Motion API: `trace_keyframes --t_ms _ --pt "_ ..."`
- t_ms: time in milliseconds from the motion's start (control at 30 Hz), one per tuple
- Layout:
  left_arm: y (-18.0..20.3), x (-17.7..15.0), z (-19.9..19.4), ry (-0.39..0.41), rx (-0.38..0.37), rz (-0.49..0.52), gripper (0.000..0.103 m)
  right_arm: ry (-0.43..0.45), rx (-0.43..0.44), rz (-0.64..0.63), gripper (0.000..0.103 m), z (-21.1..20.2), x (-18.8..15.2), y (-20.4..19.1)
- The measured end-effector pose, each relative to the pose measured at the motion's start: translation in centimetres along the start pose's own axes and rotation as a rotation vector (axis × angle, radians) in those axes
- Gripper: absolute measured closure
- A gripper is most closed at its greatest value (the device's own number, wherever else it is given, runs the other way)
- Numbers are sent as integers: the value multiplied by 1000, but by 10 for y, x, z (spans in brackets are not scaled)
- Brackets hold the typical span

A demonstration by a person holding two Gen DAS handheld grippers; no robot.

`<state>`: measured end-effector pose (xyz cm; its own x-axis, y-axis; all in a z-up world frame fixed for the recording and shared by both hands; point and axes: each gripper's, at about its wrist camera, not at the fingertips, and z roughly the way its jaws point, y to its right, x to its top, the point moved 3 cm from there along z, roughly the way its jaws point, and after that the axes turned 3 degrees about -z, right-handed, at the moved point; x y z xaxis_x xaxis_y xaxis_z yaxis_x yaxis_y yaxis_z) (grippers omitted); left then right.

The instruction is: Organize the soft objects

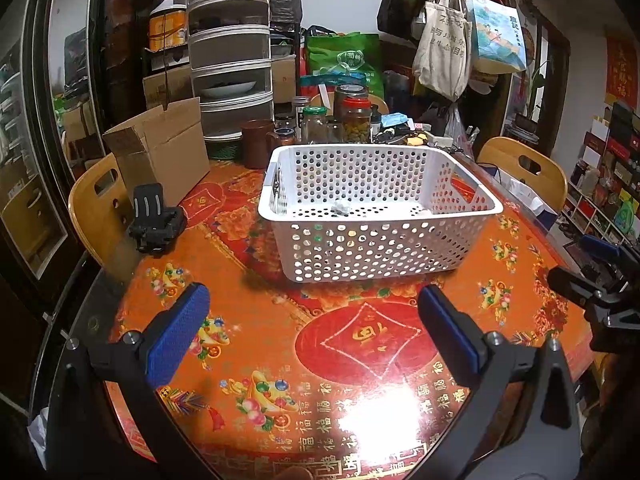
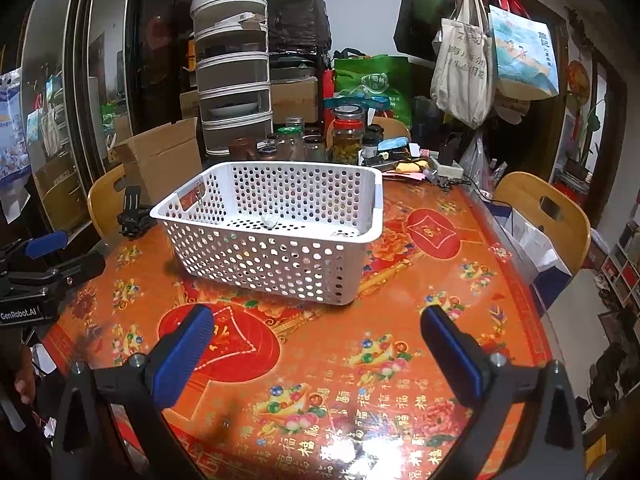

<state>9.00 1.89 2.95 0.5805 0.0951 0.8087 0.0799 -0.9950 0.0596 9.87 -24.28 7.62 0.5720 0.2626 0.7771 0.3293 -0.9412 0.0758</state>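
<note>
A white perforated plastic basket (image 1: 276, 210) stands on the red and orange patterned table; it also shows in the right wrist view (image 2: 362, 240). Small soft objects lie on its floor: a whitish lump (image 1: 341, 207), seen too in the right wrist view (image 2: 270, 221), and coloured bits showing through the holes. My left gripper (image 1: 314, 304) is open and empty, above the table in front of the basket. My right gripper (image 2: 318, 326) is open and empty, also in front of the basket. Each gripper appears at the edge of the other's view, the right one (image 1: 600, 276) and the left one (image 2: 44, 264).
A black clip-like device (image 1: 154, 222) lies left of the basket near a cardboard box (image 1: 160, 152). Jars (image 1: 354, 118), a brown mug (image 1: 256, 142) and a stacked food cover (image 1: 230, 48) crowd the table's far side. Wooden chairs (image 1: 524, 168) stand at both sides.
</note>
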Motion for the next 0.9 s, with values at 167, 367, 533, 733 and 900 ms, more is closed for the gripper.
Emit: trace_keyframes --t_ms 167,367,533,733,900 --pt "0 -1 1 2 -1 -2 0 2 2 -2 0 0 -1 -1" --pt "0 0 0 1 -3 -1 0 3 3 -1 0 -1 -2 -2" --pt "2 -1 0 2 -2 -2 0 2 2 -3 0 -1 -3 -3" --pt "2 0 -3 -1 -2 -6 0 2 5 -1 0 -3 -3 -4" --pt "2 0 -3 -2 -4 -6 0 1 7 -2 0 -4 -3 -4"
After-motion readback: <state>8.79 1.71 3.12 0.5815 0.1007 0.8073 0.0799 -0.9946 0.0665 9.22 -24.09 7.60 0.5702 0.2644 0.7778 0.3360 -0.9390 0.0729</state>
